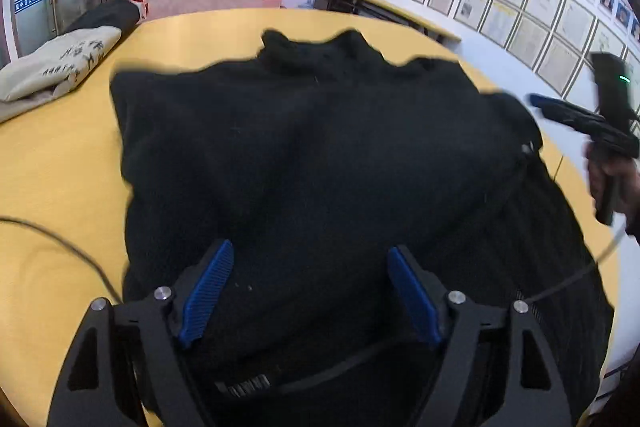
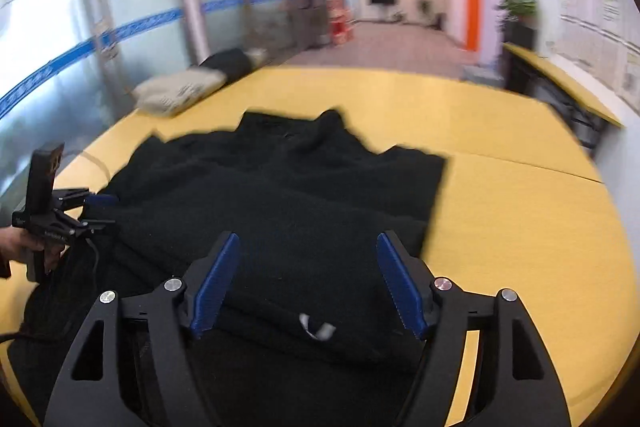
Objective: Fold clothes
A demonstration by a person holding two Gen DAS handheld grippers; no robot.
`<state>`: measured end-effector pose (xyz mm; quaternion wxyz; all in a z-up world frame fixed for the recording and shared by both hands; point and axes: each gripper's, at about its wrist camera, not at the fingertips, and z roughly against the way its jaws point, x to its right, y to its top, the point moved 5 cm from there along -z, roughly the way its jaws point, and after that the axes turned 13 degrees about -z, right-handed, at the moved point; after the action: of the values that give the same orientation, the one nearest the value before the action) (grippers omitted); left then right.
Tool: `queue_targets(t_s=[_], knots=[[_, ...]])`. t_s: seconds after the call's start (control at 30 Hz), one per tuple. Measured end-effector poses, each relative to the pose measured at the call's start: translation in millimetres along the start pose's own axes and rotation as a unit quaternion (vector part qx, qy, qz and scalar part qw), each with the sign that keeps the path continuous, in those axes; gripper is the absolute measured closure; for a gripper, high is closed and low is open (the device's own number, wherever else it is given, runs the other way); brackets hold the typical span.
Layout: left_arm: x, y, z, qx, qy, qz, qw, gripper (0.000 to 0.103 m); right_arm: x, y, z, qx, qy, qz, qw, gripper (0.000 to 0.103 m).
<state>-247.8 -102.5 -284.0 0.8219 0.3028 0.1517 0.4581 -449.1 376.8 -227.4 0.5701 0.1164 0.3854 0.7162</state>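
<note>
- Left wrist view: we see our left gripper (image 1: 310, 291) with its blue pads spread apart, holding nothing, hovering over the black garment (image 1: 312, 155) spread on the yellow table (image 1: 60, 163).
- At 3 o'clock the right gripper (image 1: 538, 103) sits by the garment's edge; at 10 o'clock lies a folded beige garment (image 1: 56, 67).
- Right wrist view: we find our right gripper (image 2: 308, 279) with fingers likewise apart above the black cloth, a white tag (image 2: 316, 329) between them at 6 o'clock.

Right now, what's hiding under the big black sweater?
The black sweater lies spread on the yellow table, which shows all around its edges. Whatever else might be beneath is covered by the cloth. Both grippers, left and right, hover open above it.
</note>
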Motion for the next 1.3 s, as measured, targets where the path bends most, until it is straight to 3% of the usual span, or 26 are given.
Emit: queue_targets(t_s=[0.07, 0.2, 0.23, 0.27, 0.33, 0.43, 0.5, 0.63, 0.7, 0.77, 0.8, 0.87, 0.93, 0.97, 1.03, 1.2, 1.3], knots=[[4, -7, 3, -0.007, 0.002, -0.002, 1.0, 0.021, 16, -20, -36, -0.06, -0.015, -0.016, 0.998, 0.038], [2, 2, 11, -0.015, -0.001, 0.009, 0.9998, 0.022, 25, -21, -41, -0.059, -0.012, -0.029, 0.998, 0.041], [6, 14, 16, -0.005, 0.008, 0.01, 0.9999, 0.023, 23, -12, -33, -0.039, -0.007, -0.028, 0.999, 0.038], [9, 27, 21, 0.007, 0.016, 0.01, 0.9998, 0.021, 21, -3, -24, -0.02, -0.001, -0.027, 0.999, 0.028], [5, 38, 27, 0.03, 0.03, 0.015, 0.999, 0.01, 20, 10, -17, 0.001, 0.004, -0.027, 1.0, 0.018], [-4, 27, -1, -0.011, 0.021, 0.031, 0.9992, 0.007, 38, -2, -48, -0.056, -0.019, -0.05, 0.997, 0.017], [4, 19, -6, -0.007, 0.039, -0.006, 0.9992, 0.007, 47, -18, -62, -0.082, -0.033, -0.05, 0.995, 0.02], [13, 26, 18, 0.01, 0.039, -0.013, 0.9991, 0.007, 36, -27, -21, -0.042, -0.031, -0.039, 0.998, 0.022], [21, 28, 28, 0.027, 0.025, -0.024, 0.999, 0.006, 23, -30, 1, -0.02, -0.016, -0.025, 0.999, 0.015], [18, 11, 7, -0.021, 0.006, -0.012, 0.9997, 0.006, 17, -45, 3, -0.046, -0.009, -0.018, 0.999, 0.01], [22, 9, 5, -0.025, 0.015, -0.027, 0.9992, 0.006, 20, -56, -6, -0.074, -0.019, -0.019, 0.997, 0.011], [31, 5, 3, -0.034, 0.032, -0.054, 0.9975, 0.007, 30, -74, -14, -0.118, -0.043, -0.033, 0.992, 0.037], [34, 12, 29, -0.03, 0.024, -0.028, 0.9989, 0.009, 27, -70, 19, -0.09, -0.024, -0.057, 0.994, 0.033], [32, 9, 47, -0.027, 0.025, -0.017, 0.9992, 0.009, 26, -70, 39, -0.077, -0.017, -0.064, 0.995, 0.021], [33, 3, 89, -0.03, 0.036, 0.002, 0.9989, 0.009, 27, -79, 77, -0.084, -0.018, -0.065, 0.994, 0.012], [41, -57, 221, -0.078, 0.058, 0.055, 0.9938, 0.009, 29, -102, 172, -0.101, -0.021, -0.069, 0.992, 0.012], [44, -92, 287, -0.107, 0.076, 0.094, 0.9869, 0.009, 39, -136, 224, -0.128, -0.044, -0.077, 0.988, 0.012]])
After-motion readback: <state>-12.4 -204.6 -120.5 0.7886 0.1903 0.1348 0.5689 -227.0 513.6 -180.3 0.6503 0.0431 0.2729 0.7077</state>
